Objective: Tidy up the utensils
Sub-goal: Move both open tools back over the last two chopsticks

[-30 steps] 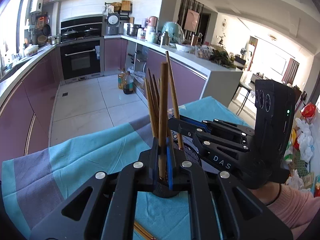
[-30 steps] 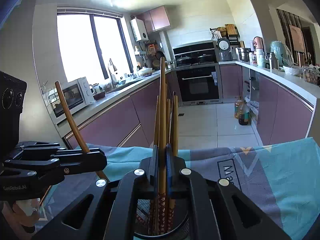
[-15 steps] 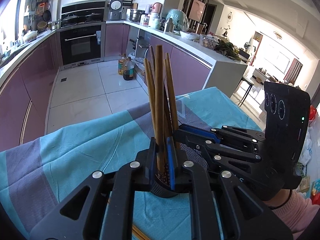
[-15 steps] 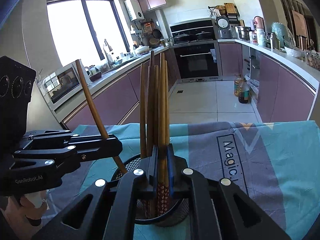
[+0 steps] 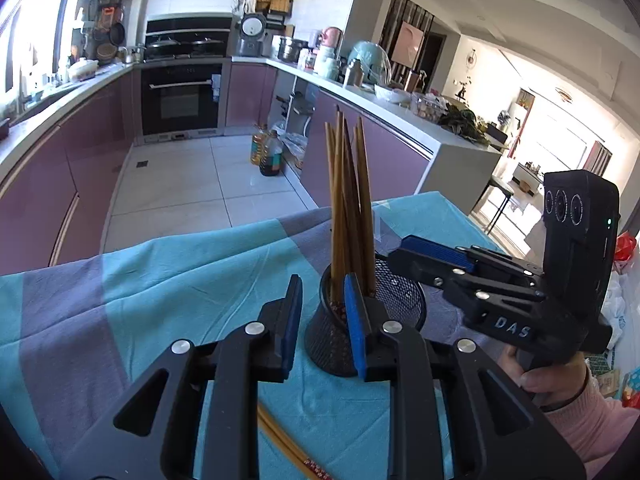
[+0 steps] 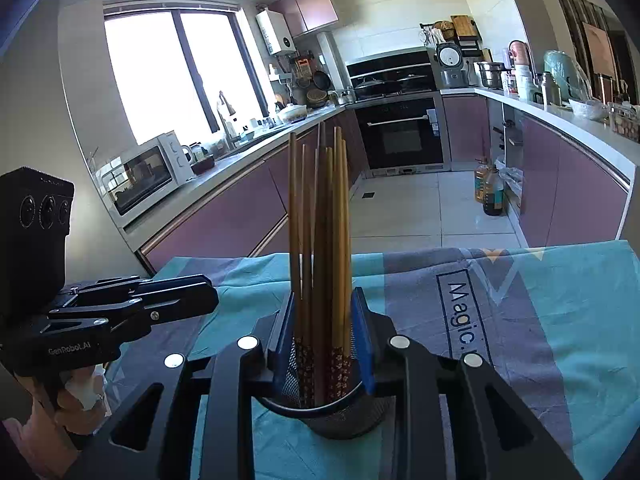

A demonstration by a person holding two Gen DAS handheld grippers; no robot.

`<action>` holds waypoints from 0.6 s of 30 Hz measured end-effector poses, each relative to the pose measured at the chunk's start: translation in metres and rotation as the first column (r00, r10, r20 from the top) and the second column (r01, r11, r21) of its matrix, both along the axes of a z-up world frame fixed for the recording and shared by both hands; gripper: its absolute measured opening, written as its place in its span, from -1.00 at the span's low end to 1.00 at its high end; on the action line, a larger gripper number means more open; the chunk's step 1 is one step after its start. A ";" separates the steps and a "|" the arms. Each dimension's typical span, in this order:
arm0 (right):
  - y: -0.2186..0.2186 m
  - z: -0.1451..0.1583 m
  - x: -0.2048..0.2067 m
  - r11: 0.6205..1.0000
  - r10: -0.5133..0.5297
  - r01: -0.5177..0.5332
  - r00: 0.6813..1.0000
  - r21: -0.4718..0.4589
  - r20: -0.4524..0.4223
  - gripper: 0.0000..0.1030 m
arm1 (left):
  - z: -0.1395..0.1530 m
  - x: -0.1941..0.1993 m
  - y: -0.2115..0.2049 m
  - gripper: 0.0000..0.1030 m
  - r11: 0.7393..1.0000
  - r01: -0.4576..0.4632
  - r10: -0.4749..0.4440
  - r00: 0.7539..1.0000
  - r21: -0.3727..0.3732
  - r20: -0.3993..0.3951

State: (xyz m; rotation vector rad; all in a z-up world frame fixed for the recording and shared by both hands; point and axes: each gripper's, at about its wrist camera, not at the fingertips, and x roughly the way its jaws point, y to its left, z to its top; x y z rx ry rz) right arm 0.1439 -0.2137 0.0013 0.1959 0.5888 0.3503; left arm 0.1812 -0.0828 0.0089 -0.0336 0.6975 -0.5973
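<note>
A black mesh holder (image 5: 384,304) stands on the cloth with several brown chopsticks (image 5: 348,200) upright in it. My left gripper (image 5: 320,316) sits just in front of the holder's left side. Its jaws are opening and only cloth and the holder's edge show in the gap. My right gripper (image 6: 322,336) hangs over the holder (image 6: 340,420), jaws opening, with the chopsticks (image 6: 320,220) standing loose between its blue pads. Each gripper shows in the other's view: the right gripper (image 5: 404,254) beside the holder, the left gripper (image 6: 200,300) at the left.
A pair of chopsticks (image 5: 288,448) lies on the teal and grey cloth (image 5: 160,280) near the bottom of the left wrist view. The table's far edge drops to the kitchen floor. Purple cabinets and an oven (image 6: 400,136) stand beyond.
Both grippers were shut on a chopstick each; both have opened and the sticks now stand in the holder. The left gripper has drawn back and to the left of the bundle.
</note>
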 end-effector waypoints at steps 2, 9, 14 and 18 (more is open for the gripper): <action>0.005 0.007 -0.012 1.000 0.030 -0.030 0.999 -0.005 0.027 -0.40 | 0.002 -0.011 0.012 -0.48 1.000 -0.020 0.020 0.999 -0.005 0.027; 0.035 0.004 -0.044 0.982 0.184 -0.183 0.983 -0.044 0.024 -0.13 | -0.010 -0.052 0.046 -0.33 0.997 -0.077 0.075 0.995 0.031 0.065; 0.062 -0.030 -0.050 0.963 0.254 -0.260 0.964 -0.070 -0.084 -0.11 | -0.037 -0.069 0.070 -0.28 0.991 -0.128 0.128 0.992 0.038 0.007; 0.080 -0.060 -0.046 0.950 0.288 -0.305 0.939 -0.070 -0.186 -0.11 | -0.066 -0.077 0.085 -0.28 0.986 -0.164 0.167 0.984 0.038 -0.066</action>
